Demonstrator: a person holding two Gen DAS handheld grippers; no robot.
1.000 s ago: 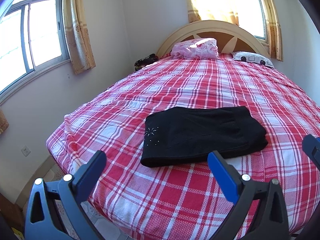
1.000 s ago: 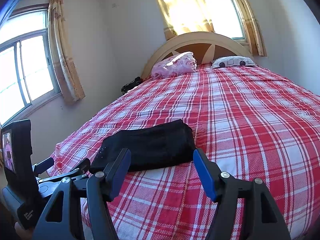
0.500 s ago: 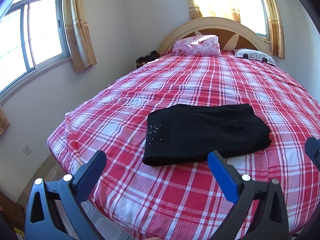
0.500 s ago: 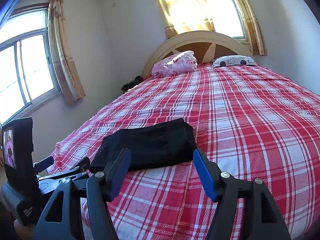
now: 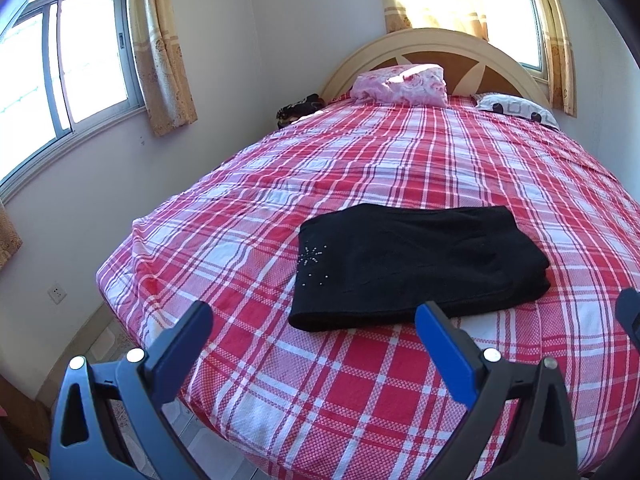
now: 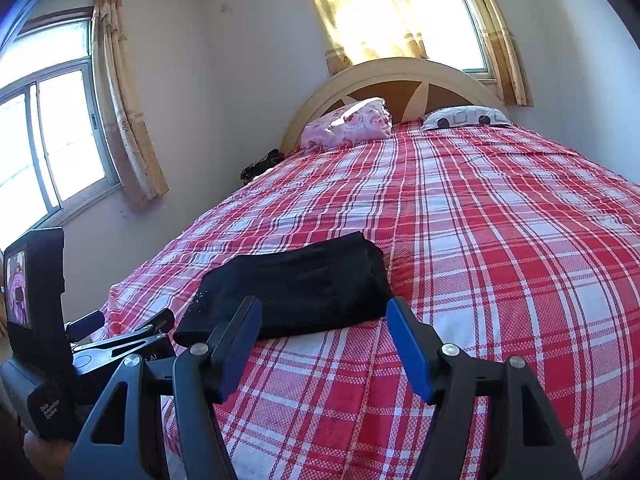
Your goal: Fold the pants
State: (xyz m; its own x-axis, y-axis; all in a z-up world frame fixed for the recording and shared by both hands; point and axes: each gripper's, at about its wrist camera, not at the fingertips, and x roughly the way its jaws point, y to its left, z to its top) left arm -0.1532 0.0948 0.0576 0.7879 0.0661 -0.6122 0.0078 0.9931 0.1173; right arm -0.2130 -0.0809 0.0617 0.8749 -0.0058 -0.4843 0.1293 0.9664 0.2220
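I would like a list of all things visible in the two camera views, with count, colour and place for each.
pants: one, black, folded, lying near the foot of the bed
bed cover: one, red and white checked, spread over the bed
pillows: two, pink and white with dark pattern, at the headboard
headboard: one, cream and brown, against the far wall
curtains: yellowish, beside both windows
left gripper: black with blue pads, open, empty
right gripper: same colours, open, empty

A dark bundle (image 5: 298, 110) beside the far pillow is too small to identify; the bed's (image 5: 360, 408) near edge is cut off.
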